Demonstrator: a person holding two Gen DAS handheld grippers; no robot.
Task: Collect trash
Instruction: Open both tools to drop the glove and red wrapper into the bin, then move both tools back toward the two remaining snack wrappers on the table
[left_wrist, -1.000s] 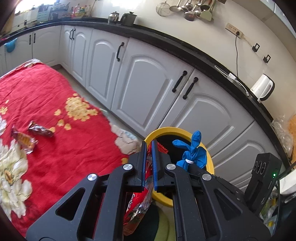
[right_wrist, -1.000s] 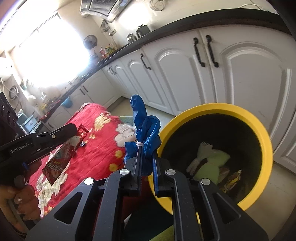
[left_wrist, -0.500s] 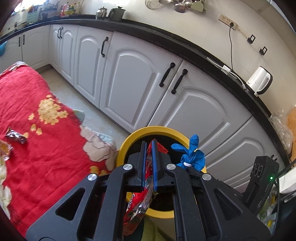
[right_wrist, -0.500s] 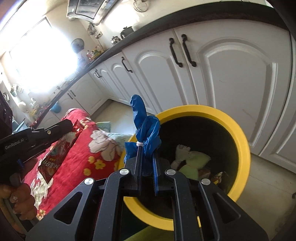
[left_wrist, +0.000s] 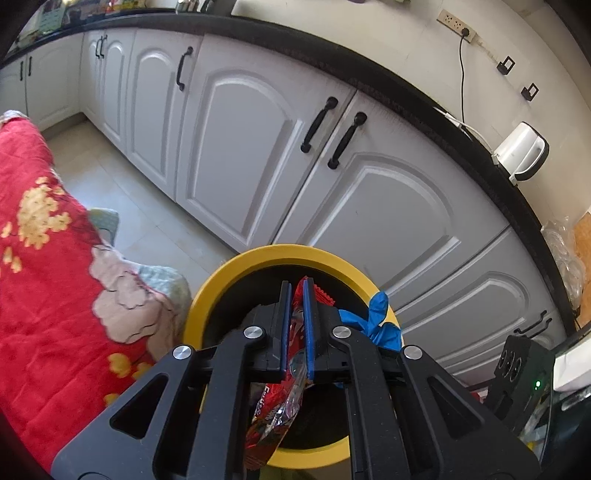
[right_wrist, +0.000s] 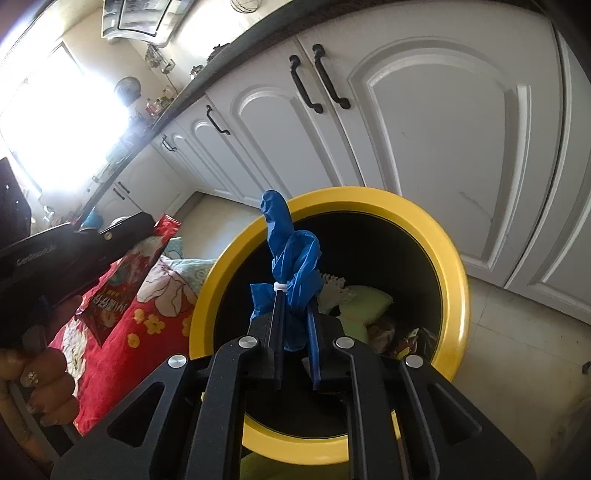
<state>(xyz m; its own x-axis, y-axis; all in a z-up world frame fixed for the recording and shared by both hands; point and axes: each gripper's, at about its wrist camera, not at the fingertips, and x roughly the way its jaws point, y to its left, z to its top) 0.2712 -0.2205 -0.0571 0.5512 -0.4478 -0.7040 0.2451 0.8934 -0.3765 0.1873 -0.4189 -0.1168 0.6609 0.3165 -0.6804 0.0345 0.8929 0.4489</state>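
A yellow-rimmed bin (left_wrist: 236, 269) with a black inside stands on the floor by the white cabinets; it also shows in the right wrist view (right_wrist: 454, 258). My left gripper (left_wrist: 297, 291) is shut on a red snack wrapper (left_wrist: 275, 410), held over the bin's mouth. The wrapper also shows in the right wrist view (right_wrist: 118, 284). My right gripper (right_wrist: 295, 306) is shut on a blue glove (right_wrist: 291, 258), held over the bin's near rim. The glove also shows in the left wrist view (left_wrist: 376, 321). Trash lies in the bin, including a pale green piece (right_wrist: 365, 302).
A red flowered cloth (left_wrist: 44, 288) covers a surface left of the bin. White cabinet doors (left_wrist: 388, 214) with black handles stand right behind the bin, under a black counter. A white kettle (left_wrist: 521, 151) stands on the counter. Tiled floor (right_wrist: 524, 339) lies around the bin.
Both grippers have moved closer to the bin and now hang over its mouth, each keeping hold of its item. The right jaws now stand slightly wider around the glove.
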